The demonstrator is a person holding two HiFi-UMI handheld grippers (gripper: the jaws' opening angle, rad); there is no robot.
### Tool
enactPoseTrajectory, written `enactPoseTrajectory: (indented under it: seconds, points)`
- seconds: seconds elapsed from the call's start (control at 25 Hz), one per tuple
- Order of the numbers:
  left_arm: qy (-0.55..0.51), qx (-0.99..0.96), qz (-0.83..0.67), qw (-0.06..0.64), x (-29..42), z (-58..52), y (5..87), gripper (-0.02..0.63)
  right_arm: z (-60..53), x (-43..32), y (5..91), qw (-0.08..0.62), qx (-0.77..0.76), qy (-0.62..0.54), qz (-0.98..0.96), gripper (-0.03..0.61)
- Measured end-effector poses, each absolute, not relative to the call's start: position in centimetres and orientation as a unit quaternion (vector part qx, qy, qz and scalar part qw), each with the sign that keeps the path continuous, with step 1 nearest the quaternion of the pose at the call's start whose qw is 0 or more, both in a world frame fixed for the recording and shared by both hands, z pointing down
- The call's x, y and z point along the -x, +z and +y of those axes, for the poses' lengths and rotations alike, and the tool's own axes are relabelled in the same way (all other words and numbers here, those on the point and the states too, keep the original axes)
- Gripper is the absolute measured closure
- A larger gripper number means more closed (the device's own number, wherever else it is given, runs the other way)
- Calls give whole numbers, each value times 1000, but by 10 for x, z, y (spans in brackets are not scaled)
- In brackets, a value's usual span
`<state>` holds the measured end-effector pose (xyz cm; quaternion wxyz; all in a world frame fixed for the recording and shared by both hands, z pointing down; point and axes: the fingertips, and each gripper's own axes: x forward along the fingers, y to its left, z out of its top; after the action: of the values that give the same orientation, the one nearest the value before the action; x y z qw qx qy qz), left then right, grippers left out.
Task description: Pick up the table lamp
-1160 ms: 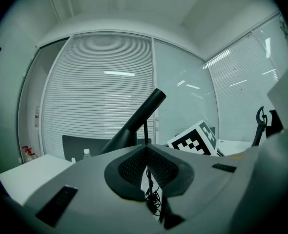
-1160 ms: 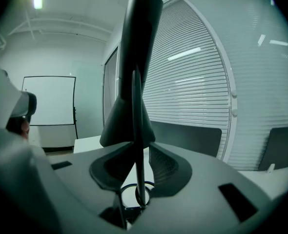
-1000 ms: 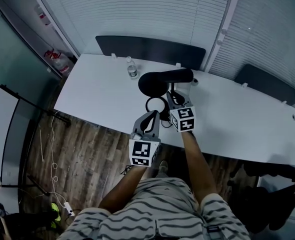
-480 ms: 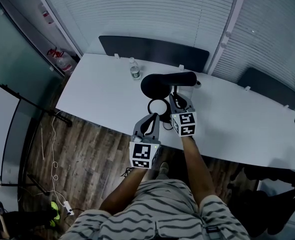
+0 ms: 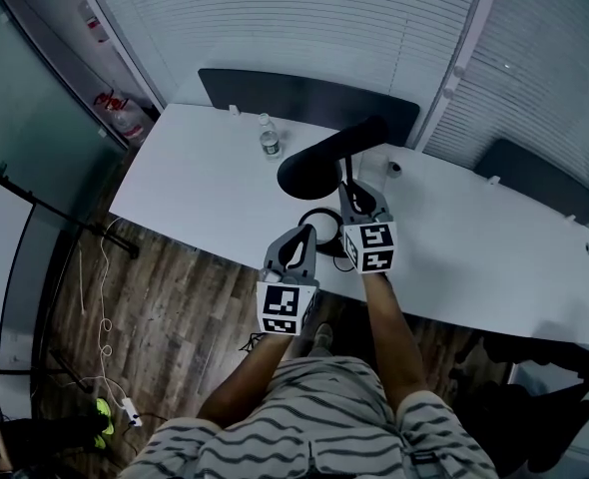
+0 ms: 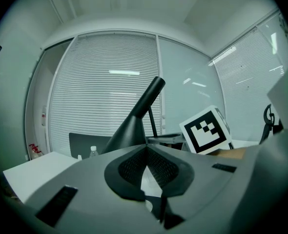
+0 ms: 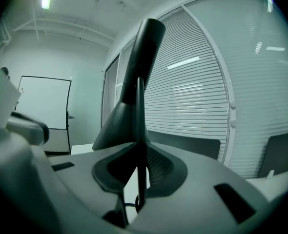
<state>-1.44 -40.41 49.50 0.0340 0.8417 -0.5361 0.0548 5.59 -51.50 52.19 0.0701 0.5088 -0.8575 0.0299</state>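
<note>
My right tool [image 5: 348, 196], jaws just closed, grips the stem of the table lamp [image 5: 316, 165] — I'd raise it straight; left tool [image 5: 300, 238] beside the lamp — closed, empty.

The left arm [image 5: 258, 367] and right arm [image 5: 394, 327] reach forward, side by side. The left gripper [image 5: 299, 234] has its jaws pressed together, holding nothing. The right gripper [image 5: 352, 190] has just been closing and pinches the lamp pole [image 7: 140, 130].
</note>
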Motion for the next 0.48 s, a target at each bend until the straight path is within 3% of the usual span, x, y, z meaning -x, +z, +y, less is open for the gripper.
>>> enactPoseTrajectory:
  seconds: [0.48]
  points:
    - [44,-843,-534,34,9,-403,488,607,-495,-70,465,28,-527,37,-849,531]
